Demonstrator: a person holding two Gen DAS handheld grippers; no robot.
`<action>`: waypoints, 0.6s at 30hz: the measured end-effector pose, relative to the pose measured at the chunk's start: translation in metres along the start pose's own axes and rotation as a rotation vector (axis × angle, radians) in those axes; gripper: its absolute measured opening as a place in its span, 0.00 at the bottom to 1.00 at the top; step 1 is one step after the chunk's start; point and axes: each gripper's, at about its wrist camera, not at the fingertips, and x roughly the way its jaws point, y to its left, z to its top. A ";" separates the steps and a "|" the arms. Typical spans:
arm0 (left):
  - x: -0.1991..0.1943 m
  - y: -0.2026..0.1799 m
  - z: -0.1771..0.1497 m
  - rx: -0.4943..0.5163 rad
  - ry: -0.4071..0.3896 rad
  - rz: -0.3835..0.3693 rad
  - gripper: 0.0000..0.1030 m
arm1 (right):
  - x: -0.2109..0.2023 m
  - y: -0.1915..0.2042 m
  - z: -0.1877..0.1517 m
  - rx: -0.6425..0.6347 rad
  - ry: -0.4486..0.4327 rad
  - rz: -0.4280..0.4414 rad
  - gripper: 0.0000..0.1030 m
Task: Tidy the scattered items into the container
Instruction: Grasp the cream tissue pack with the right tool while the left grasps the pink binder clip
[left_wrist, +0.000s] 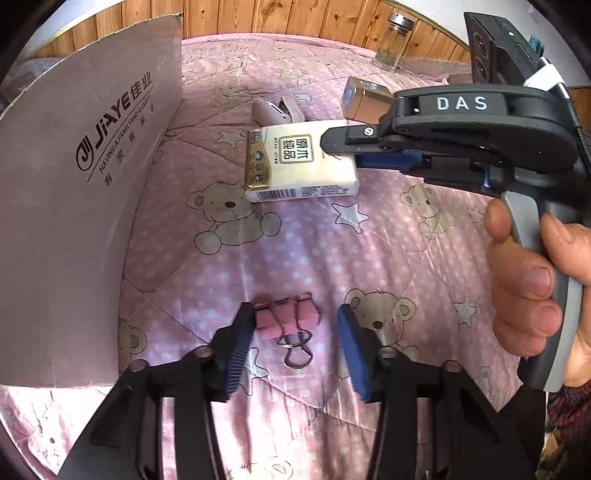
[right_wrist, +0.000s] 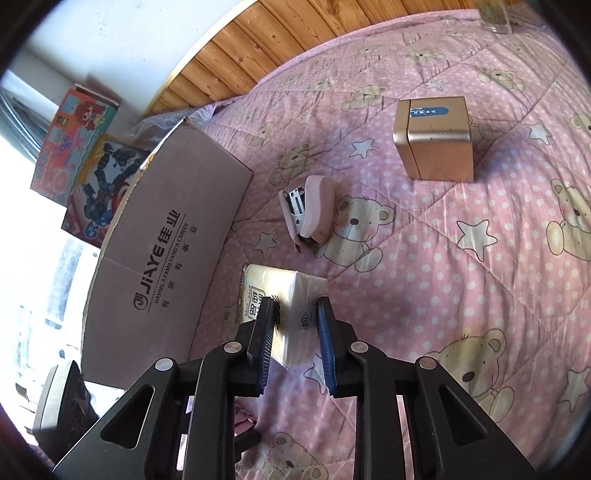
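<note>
Lying on the pink bear-print quilt (right_wrist: 461, 258) of the bed, the tissue pack (left_wrist: 301, 162) sits just beside the cardboard box (right_wrist: 177, 243), and the right hand-held gripper (right_wrist: 295, 314) has its two blue-padded fingers on either side of the pack's near end, one pad touching the printed face; whether they are squeezing it firmly cannot be told. From the left wrist view the same gripper (left_wrist: 340, 147) reaches in from the right, with a person's hand (left_wrist: 535, 291) around its grey handle. Nearer that camera, a cluster of pink binder clips (left_wrist: 286, 319) lies on the quilt between the widely parted fingers of the left hand-held gripper (left_wrist: 295, 332), whose left pad is just beside the clips while the right pad stands apart. Beyond the pack lies a pink stapler (right_wrist: 314, 212), and farther off a gold-coloured tin (right_wrist: 434, 138). A glass jar (left_wrist: 393, 44) stands at the bed's far edge, by the wooden wall panelling (right_wrist: 229, 70).
</note>
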 end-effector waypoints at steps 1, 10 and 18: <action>-0.002 0.002 0.001 -0.008 0.000 -0.008 0.34 | -0.002 -0.002 0.000 0.014 -0.003 0.009 0.21; -0.017 0.006 0.003 -0.007 -0.025 -0.027 0.33 | -0.031 -0.003 -0.009 0.031 -0.040 0.026 0.20; -0.017 0.004 -0.001 -0.031 -0.034 -0.052 0.33 | -0.036 0.077 -0.032 -0.384 0.069 -0.065 0.25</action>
